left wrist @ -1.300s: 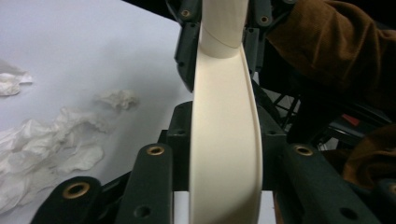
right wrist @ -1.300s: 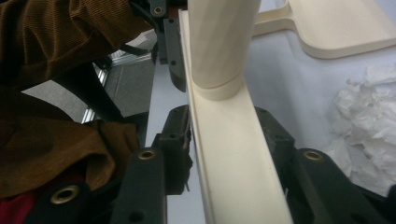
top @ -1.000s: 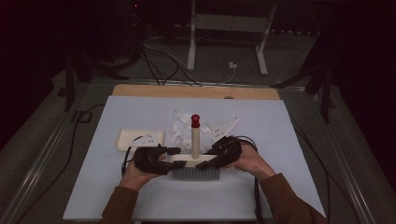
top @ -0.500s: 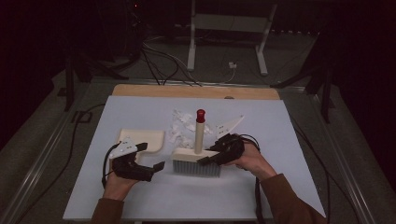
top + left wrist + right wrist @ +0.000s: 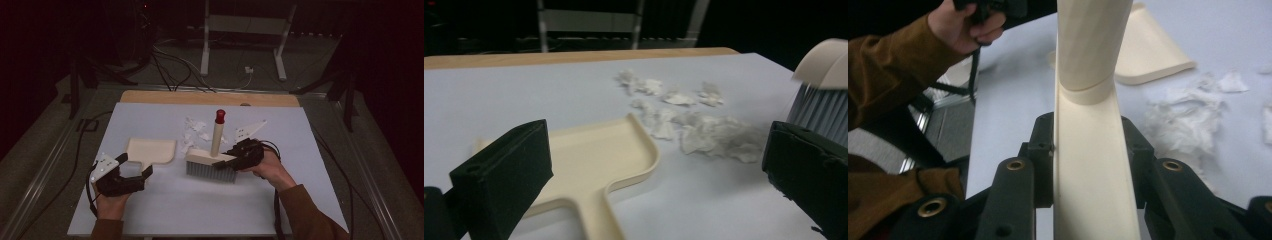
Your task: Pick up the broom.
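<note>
Item 1: my right gripper (image 5: 235, 159), jaws clamped on the cream head of the brush (image 5: 212, 161). The brush stands bristles-down at mid-table, with its red-tipped handle upright.
Item 2: my left gripper (image 5: 134, 167), jaws having just opened and now wide apart with nothing between them, just in front of the dustpan (image 5: 151, 150).
Item 3: dustpan, cream, flat on the table (image 5: 310, 150) left of the brush.
Item 4: paper scraps (image 5: 196, 131), white, scattered behind brush and dustpan.

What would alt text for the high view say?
A person's right gripper clamps the head of an upright cream hand brush on a pale table. The open left gripper sits just short of a cream dustpan, with white paper scraps behind.
</note>
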